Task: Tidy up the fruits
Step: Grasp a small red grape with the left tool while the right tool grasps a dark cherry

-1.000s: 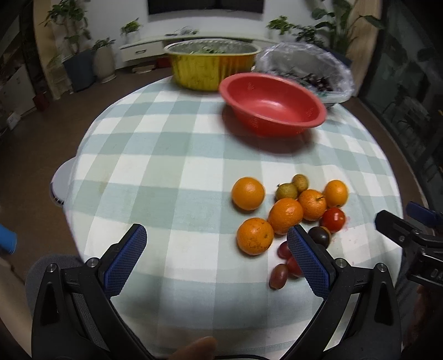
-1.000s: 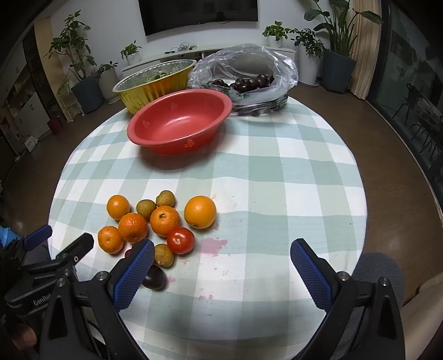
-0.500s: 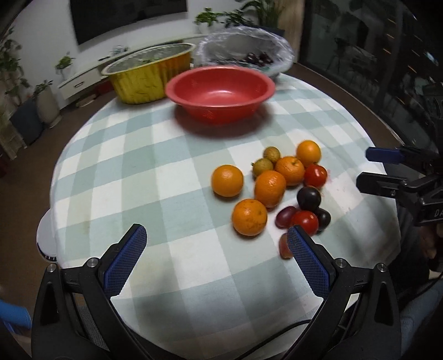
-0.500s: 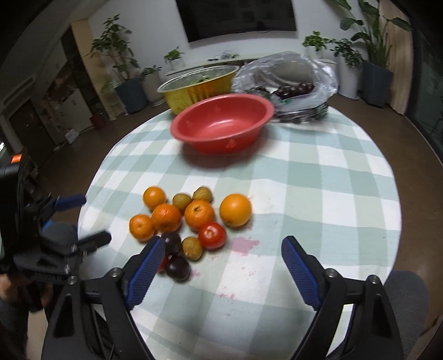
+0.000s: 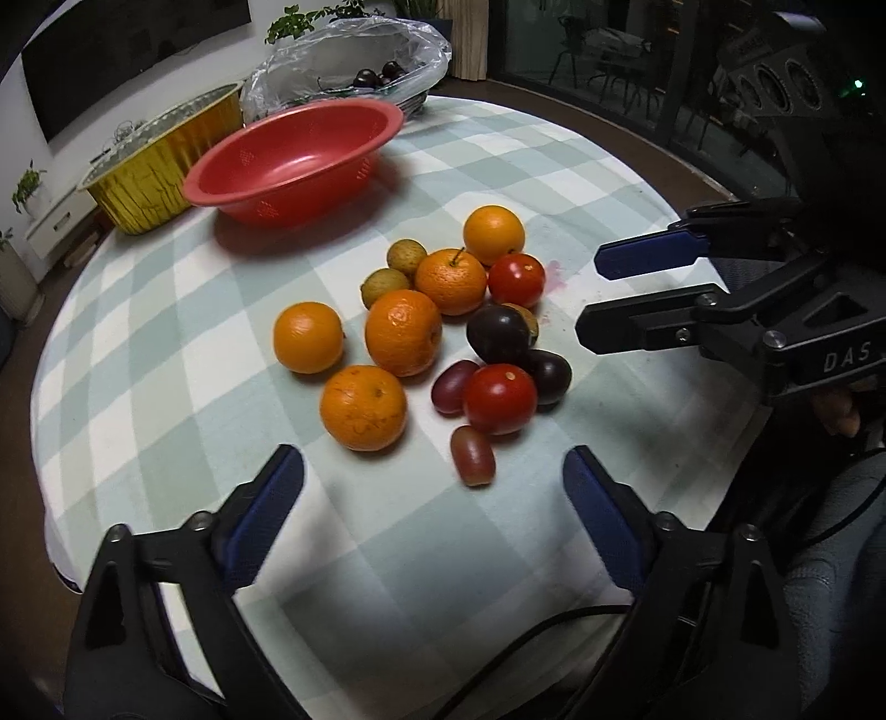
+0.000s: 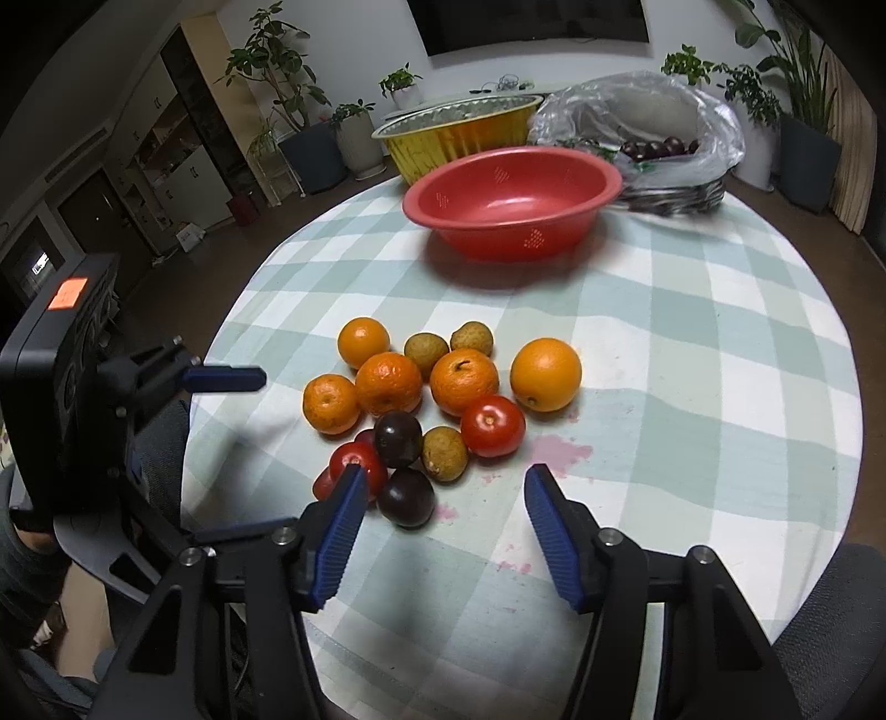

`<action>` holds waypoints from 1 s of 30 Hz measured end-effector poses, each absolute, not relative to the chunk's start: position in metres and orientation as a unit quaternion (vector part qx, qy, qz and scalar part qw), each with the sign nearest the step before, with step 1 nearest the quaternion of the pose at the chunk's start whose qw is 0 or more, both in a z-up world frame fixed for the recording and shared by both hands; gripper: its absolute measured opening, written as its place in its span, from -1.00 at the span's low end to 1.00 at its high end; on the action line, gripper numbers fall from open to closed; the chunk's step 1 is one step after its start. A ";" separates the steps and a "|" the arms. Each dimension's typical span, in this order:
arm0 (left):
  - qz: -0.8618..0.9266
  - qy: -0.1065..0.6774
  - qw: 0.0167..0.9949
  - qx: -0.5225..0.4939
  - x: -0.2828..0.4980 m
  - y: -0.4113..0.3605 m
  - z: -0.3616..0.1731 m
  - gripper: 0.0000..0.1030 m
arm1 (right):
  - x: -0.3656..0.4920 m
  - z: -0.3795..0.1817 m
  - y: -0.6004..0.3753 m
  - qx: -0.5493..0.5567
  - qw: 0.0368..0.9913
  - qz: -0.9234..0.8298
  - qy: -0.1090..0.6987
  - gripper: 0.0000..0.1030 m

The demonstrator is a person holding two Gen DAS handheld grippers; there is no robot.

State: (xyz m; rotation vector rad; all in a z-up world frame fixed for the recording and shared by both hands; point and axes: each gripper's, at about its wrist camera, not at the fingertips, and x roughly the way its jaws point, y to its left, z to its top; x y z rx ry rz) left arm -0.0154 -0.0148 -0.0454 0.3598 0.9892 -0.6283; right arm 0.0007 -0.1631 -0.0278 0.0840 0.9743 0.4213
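On the checked tablecloth nearest us lies the loose fruit pile, untouched.
Beyond it we see a red bowl, a gold foil tray, a bagged basket, then potted plants by the wall. Our left gripper and right gripper tilt down over the fruit, jaws just narrowing, both unclenched, nothing between the pads.

potted plants | wall screen | cabinet | checked tablecloth
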 end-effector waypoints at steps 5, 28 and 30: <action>-0.315 0.477 0.807 0.151 -0.012 -0.014 -0.049 0.00 | 0.004 -0.029 -0.167 0.064 0.854 0.212 0.471 0.14; -0.340 0.497 0.788 0.126 0.003 -0.020 -0.067 -0.59 | 0.022 -0.029 -0.135 0.037 0.843 0.242 0.478 -0.22; -0.340 0.497 0.789 0.126 0.002 -0.020 -0.067 -0.61 | 0.025 -0.031 -0.132 0.030 0.842 0.240 0.482 -0.24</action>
